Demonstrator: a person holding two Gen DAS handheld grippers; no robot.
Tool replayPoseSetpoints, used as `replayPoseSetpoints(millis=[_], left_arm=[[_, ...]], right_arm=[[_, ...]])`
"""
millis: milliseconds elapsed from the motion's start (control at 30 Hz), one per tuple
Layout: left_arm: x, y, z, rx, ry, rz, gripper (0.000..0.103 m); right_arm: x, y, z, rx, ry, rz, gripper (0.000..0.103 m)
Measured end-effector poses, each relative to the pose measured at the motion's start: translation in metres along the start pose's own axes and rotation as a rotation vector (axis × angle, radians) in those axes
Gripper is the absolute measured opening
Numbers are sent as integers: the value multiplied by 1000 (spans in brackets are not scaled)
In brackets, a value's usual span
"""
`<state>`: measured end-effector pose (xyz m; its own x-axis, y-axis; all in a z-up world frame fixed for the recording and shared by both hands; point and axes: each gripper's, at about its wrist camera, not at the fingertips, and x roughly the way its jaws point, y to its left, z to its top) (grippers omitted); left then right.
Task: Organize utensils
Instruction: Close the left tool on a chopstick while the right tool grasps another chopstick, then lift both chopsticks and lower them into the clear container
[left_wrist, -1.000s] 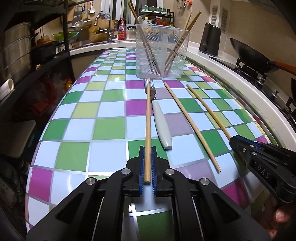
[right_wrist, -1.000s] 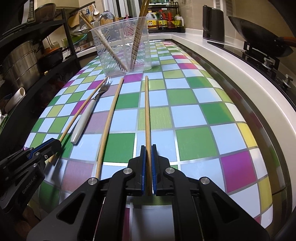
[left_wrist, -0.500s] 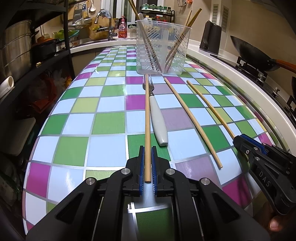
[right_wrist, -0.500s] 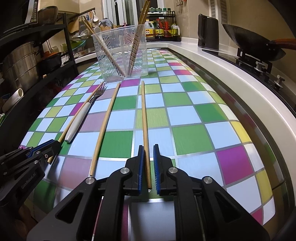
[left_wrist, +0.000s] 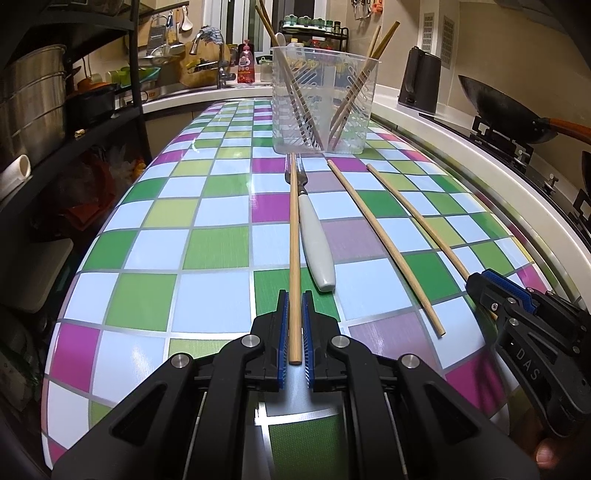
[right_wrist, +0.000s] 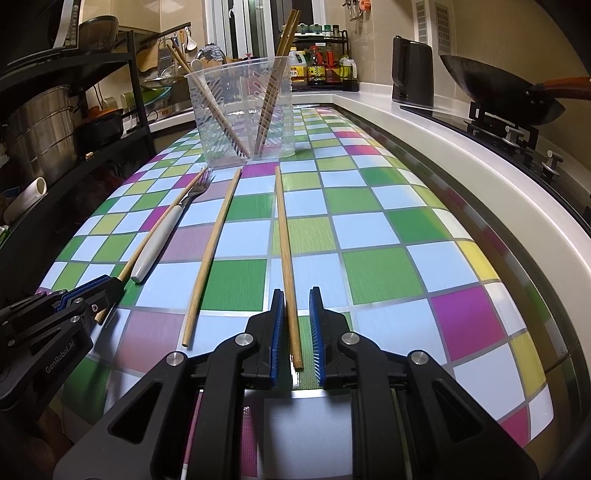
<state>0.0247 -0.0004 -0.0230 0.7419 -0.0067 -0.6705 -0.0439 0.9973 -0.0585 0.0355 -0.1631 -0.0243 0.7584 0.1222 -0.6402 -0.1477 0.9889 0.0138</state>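
Four utensils left: three bamboo chopsticks and one fork lie on the table; more chopsticks already lean in the holder.
Table: glossy checkered cover in green, pale blue, magenta and lilac squares with silvery seams; flat and slick, so round sticks may roll.
Holder: clear plastic tub with slotted walls, upright at the far end, just beyond the utensils' far tips.
Left gripper: black frame, blue ribbed pads closed on the near end of the left chopstick, whose length lies on the cover and crosses the fork's tines.
Right gripper: same build; its jaws have just been opening, and the right chopstick lies between them with a gap at the right pad, leaning at most against the left one.
Fork: smooth white tapered handle, thin metal neck and tines, touching the left chopstick along its side.
Middle chopstick: slim round bamboo, free on the table between fork and right chopstick.
Step in hand: as I judge it, the left side has a stick gripped for pickup while the right has let go, perhaps to take a better hold.
Next move: likely lift the left stick without dragging the fork, tip it upright over the holder; the right must re-close first.
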Motion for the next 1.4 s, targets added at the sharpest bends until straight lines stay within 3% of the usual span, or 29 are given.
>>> replayPoseSetpoints(millis=[533, 967, 1400], left_arm=[[-2, -2, 0, 16, -20, 9, 7], [-46, -3, 31, 21, -168, -9, 7], [-70, 1, 71, 36, -299, 23, 7]], right_arm=[[1, -1, 4, 9, 15, 18, 5], [-32, -1, 46, -12, -99, 19, 5], [-58, 5, 81, -70, -196, 4, 5]])
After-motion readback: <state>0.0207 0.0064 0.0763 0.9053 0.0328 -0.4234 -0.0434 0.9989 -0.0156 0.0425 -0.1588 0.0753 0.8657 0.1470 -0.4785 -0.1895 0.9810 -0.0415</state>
